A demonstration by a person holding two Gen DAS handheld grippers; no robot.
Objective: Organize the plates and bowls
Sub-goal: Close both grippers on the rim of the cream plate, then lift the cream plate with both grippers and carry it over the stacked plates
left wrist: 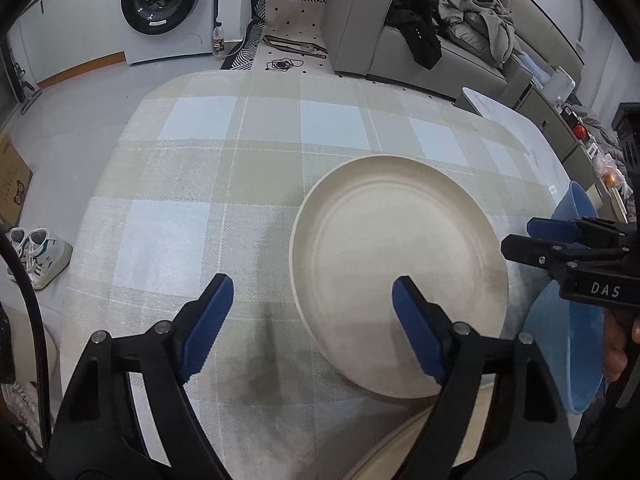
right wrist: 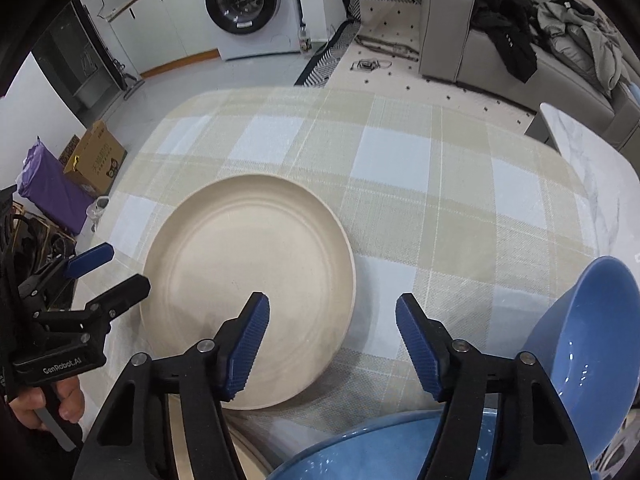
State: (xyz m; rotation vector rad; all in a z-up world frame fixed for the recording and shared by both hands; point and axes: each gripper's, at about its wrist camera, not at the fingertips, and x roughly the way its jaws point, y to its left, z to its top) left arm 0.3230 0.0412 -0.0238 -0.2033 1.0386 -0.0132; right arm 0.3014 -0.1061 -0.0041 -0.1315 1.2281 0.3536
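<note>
A large cream plate [left wrist: 396, 264] lies flat on the checked tablecloth; it also shows in the right wrist view [right wrist: 248, 280]. My left gripper [left wrist: 312, 300] is open and empty above the plate's near left rim. My right gripper [right wrist: 332, 316] is open and empty above the plate's near right rim, and shows at the right of the left wrist view [left wrist: 520, 236]. A blue bowl [right wrist: 596, 344] sits right of the right gripper. A blue plate [right wrist: 380, 448] lies under that gripper. Another cream dish edge [left wrist: 396, 444] shows below the left gripper.
The checked tablecloth [left wrist: 240, 160] covers the table. Beyond it are a washing machine [right wrist: 244, 4], a grey sofa with clothes [right wrist: 520, 40], and a rug. Shoes [left wrist: 36, 256] and cardboard boxes [right wrist: 96, 156] are on the floor to the left. A marble side table [right wrist: 576, 140] stands right.
</note>
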